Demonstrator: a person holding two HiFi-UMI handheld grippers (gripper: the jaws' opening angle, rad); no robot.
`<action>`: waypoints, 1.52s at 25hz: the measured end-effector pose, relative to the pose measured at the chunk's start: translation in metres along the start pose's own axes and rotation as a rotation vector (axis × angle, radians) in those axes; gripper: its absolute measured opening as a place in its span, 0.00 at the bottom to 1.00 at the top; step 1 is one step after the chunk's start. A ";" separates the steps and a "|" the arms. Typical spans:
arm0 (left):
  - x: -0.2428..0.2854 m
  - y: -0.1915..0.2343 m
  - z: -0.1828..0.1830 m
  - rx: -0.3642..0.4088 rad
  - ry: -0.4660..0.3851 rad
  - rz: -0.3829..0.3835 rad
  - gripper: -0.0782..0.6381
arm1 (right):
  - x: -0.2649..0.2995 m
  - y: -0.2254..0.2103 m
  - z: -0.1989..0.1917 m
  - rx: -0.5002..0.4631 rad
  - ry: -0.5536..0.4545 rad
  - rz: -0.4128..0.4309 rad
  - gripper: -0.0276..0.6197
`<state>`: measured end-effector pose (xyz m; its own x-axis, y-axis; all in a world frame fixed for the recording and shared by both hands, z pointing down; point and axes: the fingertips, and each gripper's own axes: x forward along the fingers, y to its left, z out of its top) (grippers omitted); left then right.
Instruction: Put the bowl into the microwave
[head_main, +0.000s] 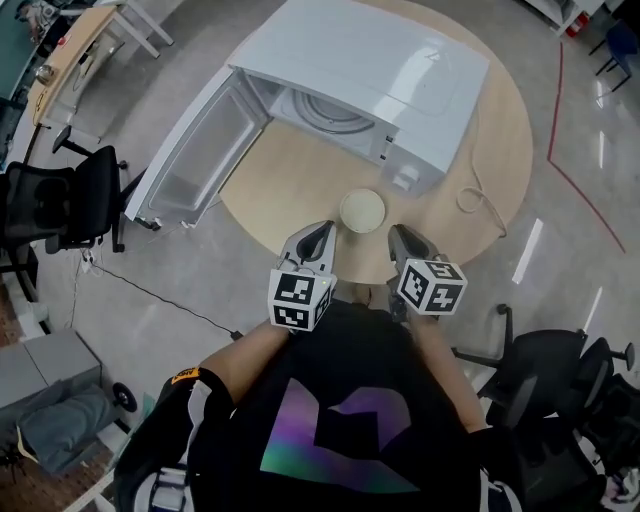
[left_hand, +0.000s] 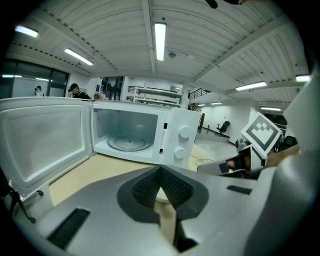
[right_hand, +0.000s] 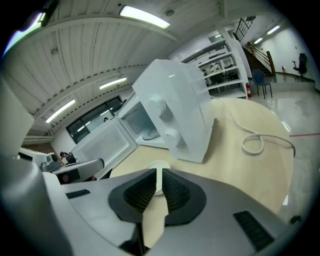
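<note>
Your left gripper (head_main: 325, 228) has its jaws closed with nothing in them. The right gripper (head_main: 397, 232) is all but closed too, showing only a thin slit. Both sit just short of the bowl (head_main: 362, 210), which stands near the table (head_main: 290, 190) edge in front of the microwave (head_main: 370, 70).

Open one gripper wide first, take the bowl's rim squarely and keep it level. Then swing left past the control panel, since the cavity opens on that side.

The bowl looks empty. The door (head_main: 200, 150) hangs wide open, and the cavity holds only its turntable (left_hand: 129, 144).
</note>
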<state>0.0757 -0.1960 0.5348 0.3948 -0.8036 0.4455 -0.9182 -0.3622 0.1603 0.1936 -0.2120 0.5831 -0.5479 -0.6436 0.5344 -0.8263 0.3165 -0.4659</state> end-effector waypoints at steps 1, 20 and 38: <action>0.004 0.001 -0.003 -0.001 0.007 -0.005 0.17 | 0.005 -0.002 -0.003 0.031 0.011 0.006 0.07; 0.053 0.036 -0.030 -0.034 0.064 0.017 0.17 | 0.061 -0.020 -0.028 0.232 0.124 -0.008 0.16; 0.061 0.049 -0.049 -0.031 0.103 0.032 0.17 | 0.075 -0.024 -0.044 0.370 0.150 0.011 0.16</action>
<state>0.0529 -0.2399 0.6134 0.3617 -0.7612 0.5383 -0.9313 -0.3215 0.1711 0.1671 -0.2373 0.6653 -0.5920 -0.5244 0.6121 -0.7323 0.0328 -0.6802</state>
